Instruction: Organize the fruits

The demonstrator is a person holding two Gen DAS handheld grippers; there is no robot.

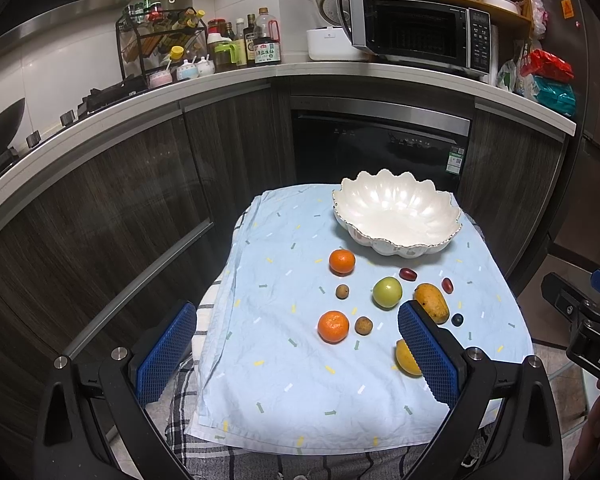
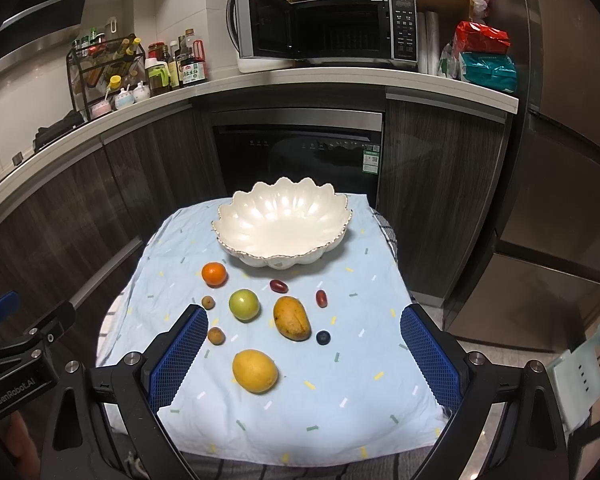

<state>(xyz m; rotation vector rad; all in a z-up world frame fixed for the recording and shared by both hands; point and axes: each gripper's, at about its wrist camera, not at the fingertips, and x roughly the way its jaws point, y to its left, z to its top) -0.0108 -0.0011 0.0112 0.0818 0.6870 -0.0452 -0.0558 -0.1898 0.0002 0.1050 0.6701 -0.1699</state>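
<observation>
Left gripper (image 1: 296, 354): we hold it raised over the near edge of the table, jaws spread wide and carrying nothing; it faces the fruit from the left, which we judge a waiting pose before a first pick.
Right gripper (image 2: 300, 354): likewise raised and apart from everything, jaws wide with nothing between them; the lemon lies in line between its blue pads (image 2: 178, 354), so we judge it the likeliest first pick.
Bowl (image 2: 236, 216): white, scalloped, at the far end of the cloth; we find nothing in it.
Cloth (image 2: 340, 400): pale blue, spread over the table; all fruit lies loose on it, in front of the bowl, none touching another.
Far orange (image 1: 342, 261): nearest the bowl, on the left.
Near orange (image 1: 333, 326): seen only in the left view.
Green apple (image 2: 243, 305): centre of the spread.
Mango (image 2: 291, 318): just right of the apple.
Lemon (image 2: 255, 371): nearest us.
Small brown fruits (image 2: 216, 336): two, left of the apple.
Red oval fruits (image 2: 279, 286): two, close under the bowl.
Dark berry (image 2: 323, 337): beside the mango.
Progress: we judge the task not yet begun.
</observation>
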